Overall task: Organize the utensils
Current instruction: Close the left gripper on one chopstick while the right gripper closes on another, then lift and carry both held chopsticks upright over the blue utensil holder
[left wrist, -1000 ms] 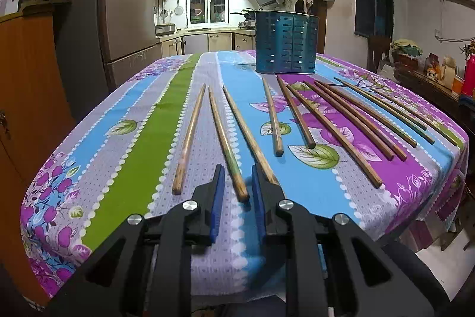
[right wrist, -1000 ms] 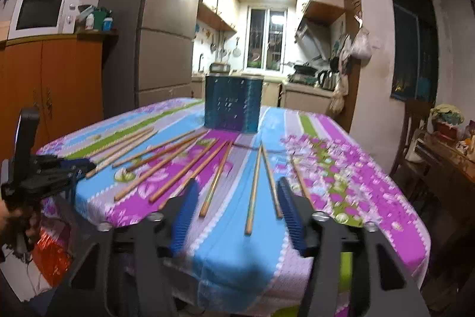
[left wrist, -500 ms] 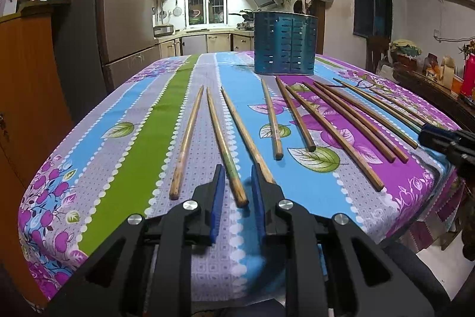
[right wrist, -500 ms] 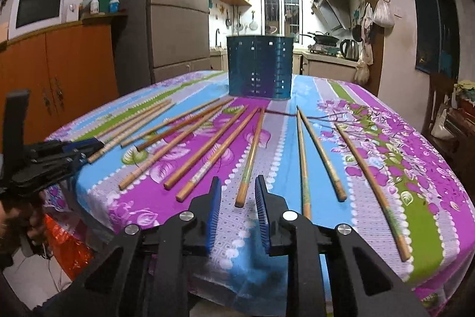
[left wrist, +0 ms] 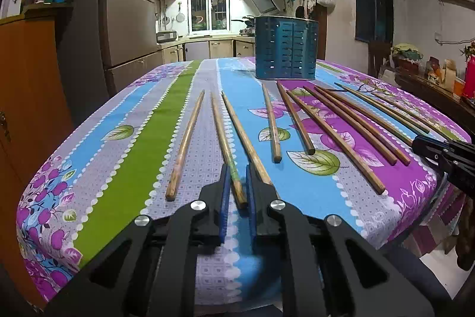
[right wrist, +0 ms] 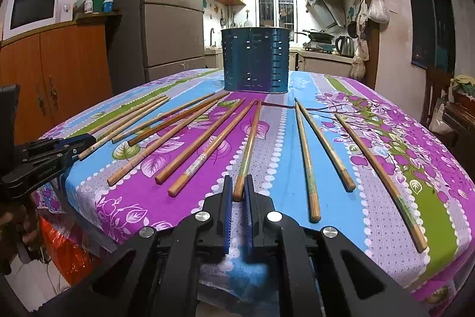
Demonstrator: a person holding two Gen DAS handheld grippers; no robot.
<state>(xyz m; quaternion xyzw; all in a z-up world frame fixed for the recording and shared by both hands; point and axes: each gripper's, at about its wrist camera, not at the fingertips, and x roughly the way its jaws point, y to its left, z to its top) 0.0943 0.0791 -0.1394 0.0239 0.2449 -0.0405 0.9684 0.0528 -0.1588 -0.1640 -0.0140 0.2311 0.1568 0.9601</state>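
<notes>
Both grippers, left (left wrist: 237,177) & right (right wrist: 236,186), narrowed round chopstick (left wrist: 227,149) ends w/ contact unclear; holder (right wrist: 256,60) interior hidden.

Matt wooden chopsticks (left wrist: 184,144); glossy perforated blue metal holder (left wrist: 286,47); smooth printed tablecloth (left wrist: 127,156)

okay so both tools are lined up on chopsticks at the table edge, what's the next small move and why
Probably close the left tool on the chopstick whose near end already lies between its narrowly parted blue pads. The right tool looks similarly placed on its own chopstick. All the chopsticks lie flat on the tablecloth, none in the blue holder.
</notes>
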